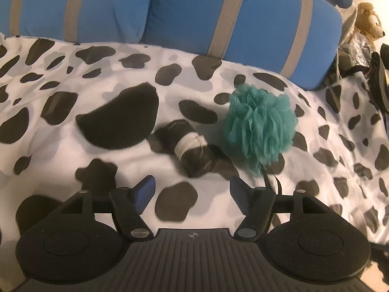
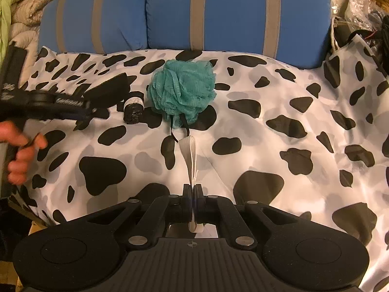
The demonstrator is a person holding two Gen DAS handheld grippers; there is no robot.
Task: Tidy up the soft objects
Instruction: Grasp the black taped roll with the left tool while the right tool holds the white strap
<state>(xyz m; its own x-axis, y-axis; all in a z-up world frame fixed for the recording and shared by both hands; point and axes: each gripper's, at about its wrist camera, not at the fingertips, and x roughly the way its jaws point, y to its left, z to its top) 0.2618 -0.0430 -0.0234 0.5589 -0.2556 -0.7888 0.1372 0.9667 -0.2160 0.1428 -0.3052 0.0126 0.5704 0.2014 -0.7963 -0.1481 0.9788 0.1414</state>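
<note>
Cow-print bed (image 2: 279,97), blue pillows (image 2: 238,12) along the head. Near the middle, a teal loofah (image 2: 183,95), airy mesh, light, springy, bound to squash under any pinch; black cord (image 2: 186,125) trailing from its underside, then a white strap (image 2: 187,153) running toward the right tool (image 2: 193,192). Right tool clamped fully on that strap's end, strap pinched between closed jaws; whether strap and cord are joined, hard to tell. Best hold by judgement: the strap or cord, since mesh would slip and deform. Just beside the loofah, a dark roll (image 1: 187,146) with a white band, soft-looking, likely easy to pinch across the middle. Beyond that, a black half-moon pad (image 1: 119,119), flat and limp by the look. Left tool (image 1: 192,189) spread wide, holding nothing, hovering just short of the roll. Far corner: plush toy (image 1: 368,20) amid clutter.
</note>
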